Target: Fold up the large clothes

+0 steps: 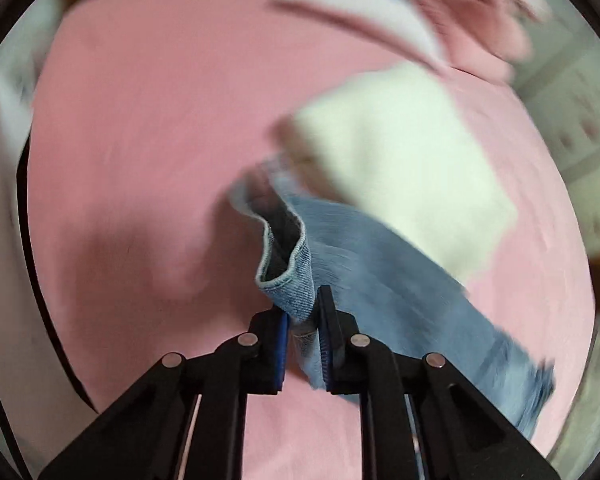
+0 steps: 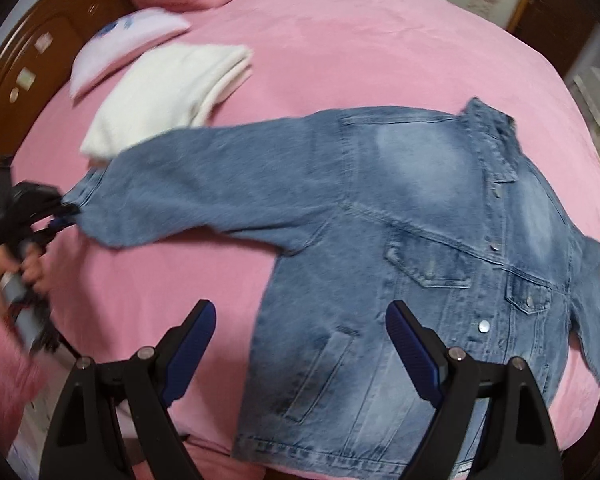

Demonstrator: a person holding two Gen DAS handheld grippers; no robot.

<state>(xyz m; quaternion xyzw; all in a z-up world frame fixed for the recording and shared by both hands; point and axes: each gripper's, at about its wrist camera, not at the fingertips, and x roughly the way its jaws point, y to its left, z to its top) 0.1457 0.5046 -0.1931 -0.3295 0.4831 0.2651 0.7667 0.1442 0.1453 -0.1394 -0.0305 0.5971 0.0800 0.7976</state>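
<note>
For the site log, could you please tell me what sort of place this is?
Most likely a bedroom: the denim jacket lies on a bed with a pink sheet, a pillow rests near a wooden headboard.

Bare pink bed (image 2: pixel 340 40) lies open far and near-left; a white folded garment (image 2: pixel 160 96) and pillow (image 2: pixel 120 40) crowd the far left.

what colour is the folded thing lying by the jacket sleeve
Cream white: the folded knit garment beside the blue denim jacket sleeve shows best in the right wrist view.
</note>
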